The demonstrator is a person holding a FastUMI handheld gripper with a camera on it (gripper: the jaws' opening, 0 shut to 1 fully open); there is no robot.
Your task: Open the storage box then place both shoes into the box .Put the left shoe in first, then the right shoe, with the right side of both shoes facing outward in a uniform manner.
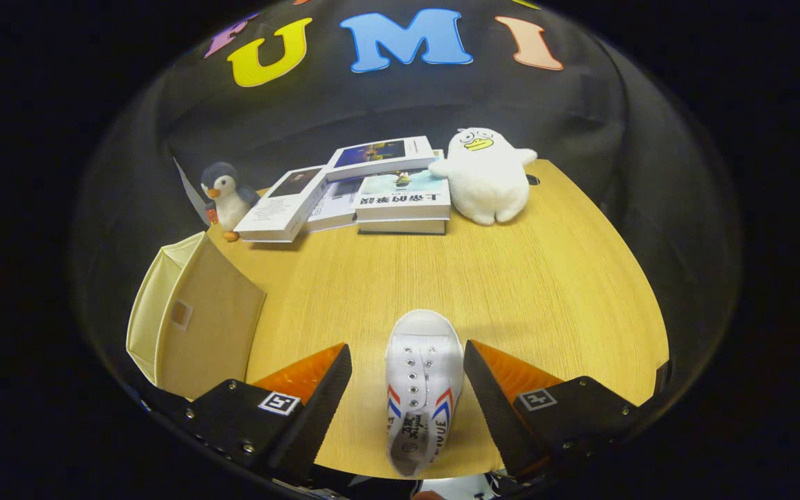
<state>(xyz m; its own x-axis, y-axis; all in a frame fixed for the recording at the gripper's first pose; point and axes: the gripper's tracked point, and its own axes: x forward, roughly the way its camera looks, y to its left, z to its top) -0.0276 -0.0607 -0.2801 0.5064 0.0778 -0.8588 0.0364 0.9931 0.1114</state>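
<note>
Shoe, white with red-blue stripes, lies at the tabletop's near edge, toe pointing to the far edge, between my gripper's spread fingers; right finger looks just beside it, contact unclear. Storage box stands at the left edge. Books, penguin toy, white plush line the far edge.

Little legible print on the shoe, book and gripper tags

The top book carries a line of large Chinese characters, upside down from here and not surely readable. The white shoe has dark lettering on its tongue and a round stamp on its insole, both too small to read. The gripper, its fingers spread either side of the shoe, bears two square coded marker tags.
</note>
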